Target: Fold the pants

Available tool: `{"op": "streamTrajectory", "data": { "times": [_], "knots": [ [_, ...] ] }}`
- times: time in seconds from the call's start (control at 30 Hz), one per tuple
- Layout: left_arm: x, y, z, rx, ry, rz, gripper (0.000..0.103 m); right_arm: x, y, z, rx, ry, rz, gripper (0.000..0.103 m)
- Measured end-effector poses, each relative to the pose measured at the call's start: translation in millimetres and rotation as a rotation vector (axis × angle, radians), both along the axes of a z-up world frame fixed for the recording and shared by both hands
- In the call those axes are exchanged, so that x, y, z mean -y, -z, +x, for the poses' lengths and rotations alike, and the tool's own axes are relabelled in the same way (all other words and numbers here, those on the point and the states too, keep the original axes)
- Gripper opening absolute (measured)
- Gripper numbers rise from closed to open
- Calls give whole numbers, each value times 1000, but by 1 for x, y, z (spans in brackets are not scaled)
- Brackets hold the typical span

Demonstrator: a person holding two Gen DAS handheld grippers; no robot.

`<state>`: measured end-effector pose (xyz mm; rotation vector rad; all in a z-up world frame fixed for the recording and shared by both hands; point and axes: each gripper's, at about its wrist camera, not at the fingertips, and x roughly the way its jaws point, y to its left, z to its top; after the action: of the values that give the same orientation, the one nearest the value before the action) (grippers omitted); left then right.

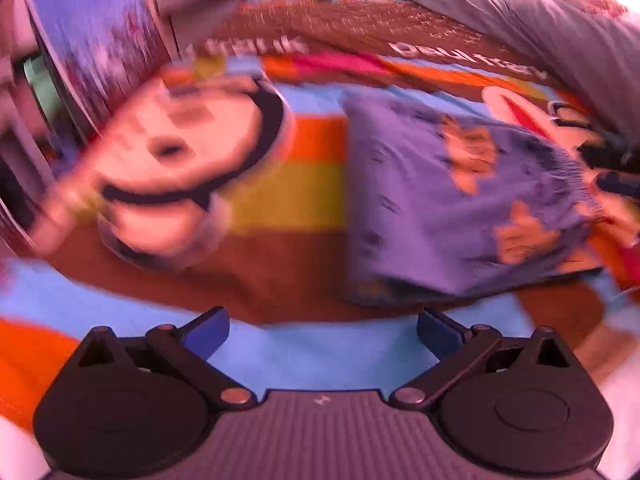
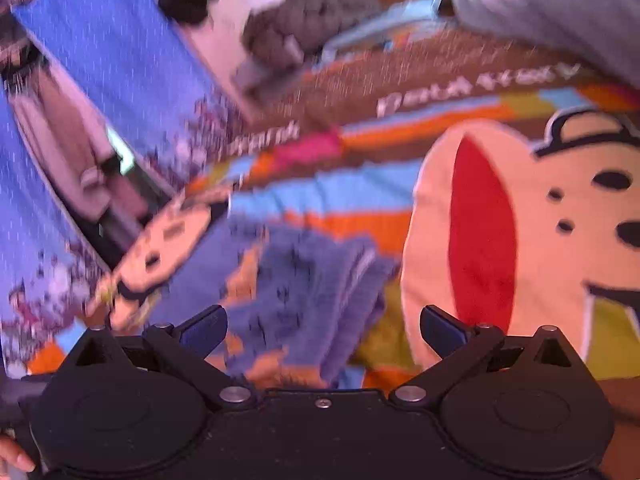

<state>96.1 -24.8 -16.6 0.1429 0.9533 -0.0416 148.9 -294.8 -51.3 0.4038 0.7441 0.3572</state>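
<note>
On the cartoon-print bedspread (image 1: 280, 192) we saw the folded purple pants (image 1: 452, 200) lying flat. Our left gripper (image 1: 323, 330) and right gripper (image 2: 323, 330) both had fingers spread wide, holding nothing.

A striped cartoon bedspread (image 1: 288, 192) spreads ahead of the fingers, its monkey face (image 2: 540, 240) right of them. A grey quilt (image 1: 540, 12) lies far ahead, right; a blue curtain (image 2: 112, 52) hangs left.
</note>
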Motion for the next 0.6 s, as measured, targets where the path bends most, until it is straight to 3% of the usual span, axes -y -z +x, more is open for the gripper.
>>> {"op": "streamTrajectory", "data": {
  "times": [0.03, 0.1, 0.23, 0.4, 0.5, 0.6],
  "knots": [
    [-6, -9, -2, 49, -8, 28, 103, 3, -4, -1, 23, 17, 22, 102],
    [-20, -25, 0, 110, -39, 10, 103, 6, -9, 0, 66, 30, 58, 102],
    [-37, -39, 18, 99, -141, -163, 103, 4, -11, 14, 148, 49, 28, 102],
    [-51, -25, 41, 59, -206, -412, 103, 4, 6, 38, -8, 89, -54, 102],
    [-44, -13, 58, 60, -191, -415, 103, 8, 15, 39, -45, 68, -6, 102],
    [-33, -4, 74, 46, -92, -402, 103, 7, 17, 39, -20, 40, 22, 102]
  ]
}}
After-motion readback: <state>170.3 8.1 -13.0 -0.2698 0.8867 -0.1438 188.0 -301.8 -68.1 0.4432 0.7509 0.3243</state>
